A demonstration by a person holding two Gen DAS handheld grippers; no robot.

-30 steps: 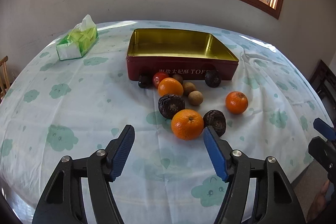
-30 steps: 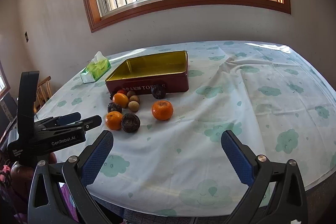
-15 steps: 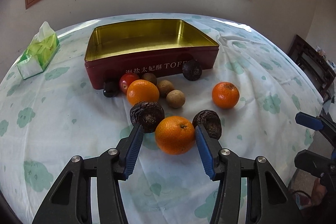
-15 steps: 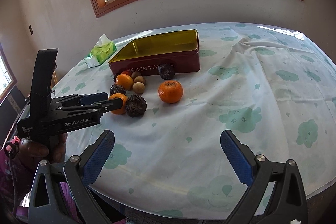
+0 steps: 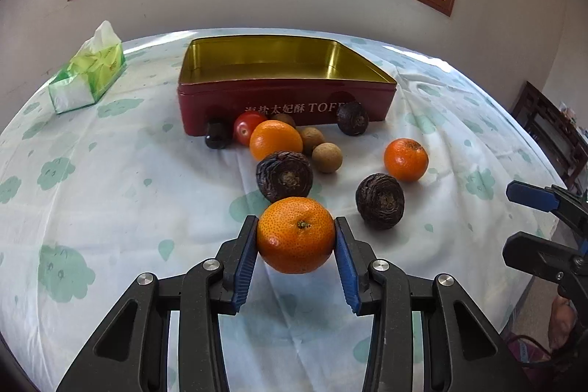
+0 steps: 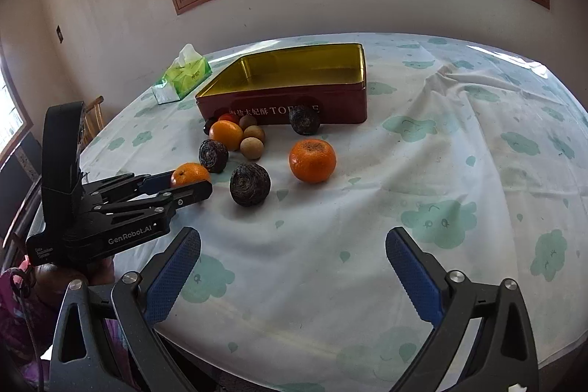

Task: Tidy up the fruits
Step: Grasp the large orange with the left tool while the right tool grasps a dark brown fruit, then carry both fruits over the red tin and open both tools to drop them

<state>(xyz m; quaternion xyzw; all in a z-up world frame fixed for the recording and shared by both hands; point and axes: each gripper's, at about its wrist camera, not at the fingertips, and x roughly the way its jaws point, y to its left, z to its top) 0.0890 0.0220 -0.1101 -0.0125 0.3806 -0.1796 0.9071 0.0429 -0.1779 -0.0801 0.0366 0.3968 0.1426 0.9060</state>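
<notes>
Nothing lies in the red tin (image 5: 286, 94); left tongs (image 5: 296, 237) have just closed on an orange (image 5: 296, 234), right tongs (image 6: 294, 259) gape

Colours noted. Tablecloth (image 5: 110, 193): white, pale green cloud print. Tin (image 5: 286, 98): dark red outside with pale lettering, gold inside. Nearest orange (image 5: 296, 234): bright orange, finely speckled. Round fruit (image 5: 284, 175) behind it: dark brown, ridged. Tissue pack (image 5: 90, 72): green and white. Gripper pads (image 5: 244, 259): blue, on black frames.
</notes>
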